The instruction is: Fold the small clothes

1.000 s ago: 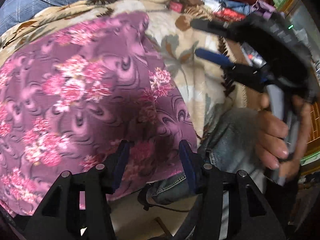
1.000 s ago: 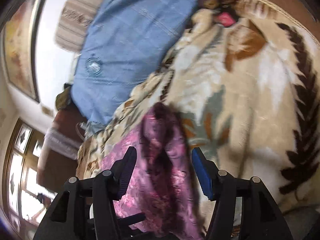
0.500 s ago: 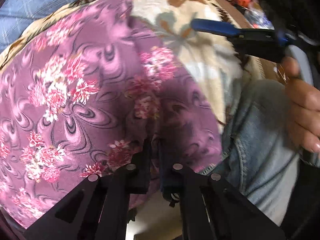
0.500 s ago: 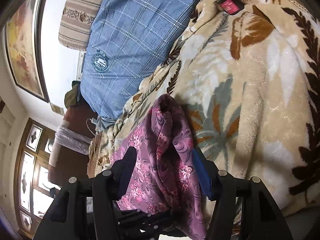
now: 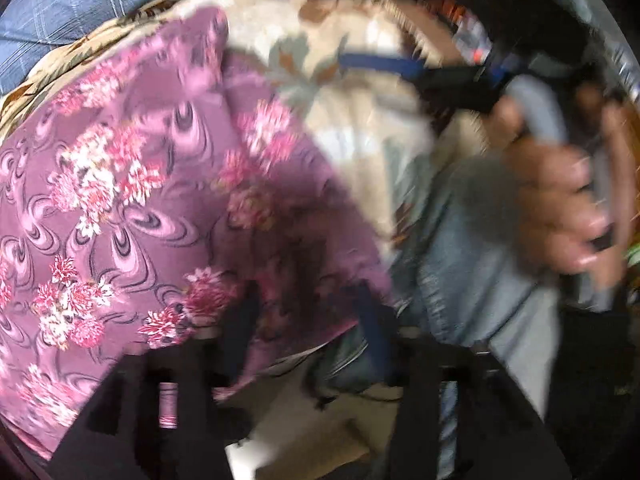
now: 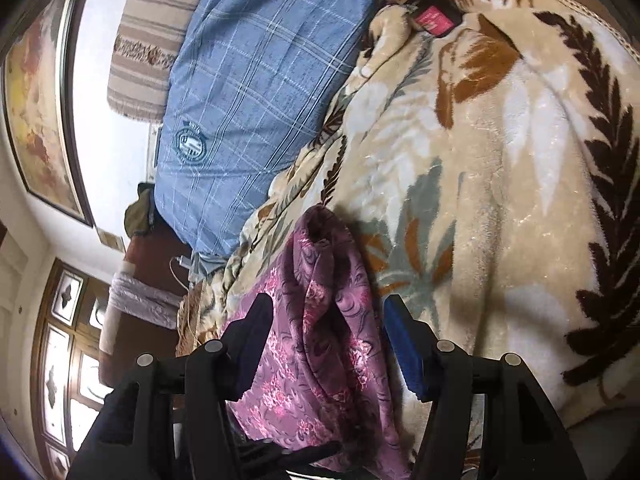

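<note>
Fingers of the left gripper (image 5: 308, 316) stand apart, blurred, in the lower centre of the left wrist view; the jaws have just been opening, and the near hem of the purple floral garment (image 5: 132, 200) lies between them with no pad seen pressing on it. Released, by my reading.

Right gripper (image 6: 324, 340): fingers spread, a bunched ridge of the same garment (image 6: 332, 312) standing up between them, gaps showing on both sides. Not clamped.

Garment lies on the beige leaf-print blanket (image 6: 500, 200). Left wrist view: spread flat over left and centre frame. Right wrist view: long axis of the ridge runs from bottom centre toward frame centre, along the fingers.

Right gripper is better placed for a pinch: cloth already straddled.

Room: bare blanket to the right of the ridge; blue plaid pillow (image 6: 256, 88) upper left, well apart. Person's hand (image 5: 560, 208) on the right gripper's handle sits right of frame, above denim.
</note>
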Available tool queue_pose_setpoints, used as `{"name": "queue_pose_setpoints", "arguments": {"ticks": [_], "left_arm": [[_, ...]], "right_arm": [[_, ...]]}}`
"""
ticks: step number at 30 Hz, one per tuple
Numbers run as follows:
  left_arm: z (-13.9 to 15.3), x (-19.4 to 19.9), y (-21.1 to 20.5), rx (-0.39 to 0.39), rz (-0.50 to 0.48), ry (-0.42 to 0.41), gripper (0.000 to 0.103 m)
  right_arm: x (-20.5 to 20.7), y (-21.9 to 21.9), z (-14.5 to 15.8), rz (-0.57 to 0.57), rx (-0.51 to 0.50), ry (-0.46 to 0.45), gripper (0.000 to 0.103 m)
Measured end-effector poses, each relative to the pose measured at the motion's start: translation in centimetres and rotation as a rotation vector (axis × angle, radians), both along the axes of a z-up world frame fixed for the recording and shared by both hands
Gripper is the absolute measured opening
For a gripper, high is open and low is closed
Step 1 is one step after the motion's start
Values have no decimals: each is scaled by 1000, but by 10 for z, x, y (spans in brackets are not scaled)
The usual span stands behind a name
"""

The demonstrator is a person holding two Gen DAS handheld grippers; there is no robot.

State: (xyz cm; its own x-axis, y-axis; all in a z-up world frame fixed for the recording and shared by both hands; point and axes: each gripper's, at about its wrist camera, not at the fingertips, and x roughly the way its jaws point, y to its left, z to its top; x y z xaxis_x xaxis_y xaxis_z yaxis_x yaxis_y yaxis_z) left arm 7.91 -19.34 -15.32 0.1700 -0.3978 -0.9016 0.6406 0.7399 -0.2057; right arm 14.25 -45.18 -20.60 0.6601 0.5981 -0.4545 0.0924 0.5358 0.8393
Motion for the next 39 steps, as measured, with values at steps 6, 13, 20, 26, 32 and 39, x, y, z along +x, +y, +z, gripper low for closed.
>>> {"name": "queue_pose_setpoints", "arguments": {"ticks": [6, 13, 20, 26, 32, 39], "left_arm": [[-7, 24, -27, 46, 39, 44, 57], [-12, 27, -52, 83, 79, -31, 61], [-21, 9, -53, 119, 134, -136, 30], [-25, 26, -11, -35, 216, -50, 5], [-36, 31, -25, 2, 211, -67, 8], [-29, 13, -26, 4, 156, -154, 4]], "right_arm": [[-4, -1, 5, -10, -13, -23, 63], [-2, 7, 9, 28, -33, -33, 64], [-1, 5, 4, 41, 1, -24, 64], [0, 7, 2, 49, 6, -19, 64], [5, 19, -1, 94, -17, 6, 66], [12, 32, -7, 165, 24, 18, 69]]}}
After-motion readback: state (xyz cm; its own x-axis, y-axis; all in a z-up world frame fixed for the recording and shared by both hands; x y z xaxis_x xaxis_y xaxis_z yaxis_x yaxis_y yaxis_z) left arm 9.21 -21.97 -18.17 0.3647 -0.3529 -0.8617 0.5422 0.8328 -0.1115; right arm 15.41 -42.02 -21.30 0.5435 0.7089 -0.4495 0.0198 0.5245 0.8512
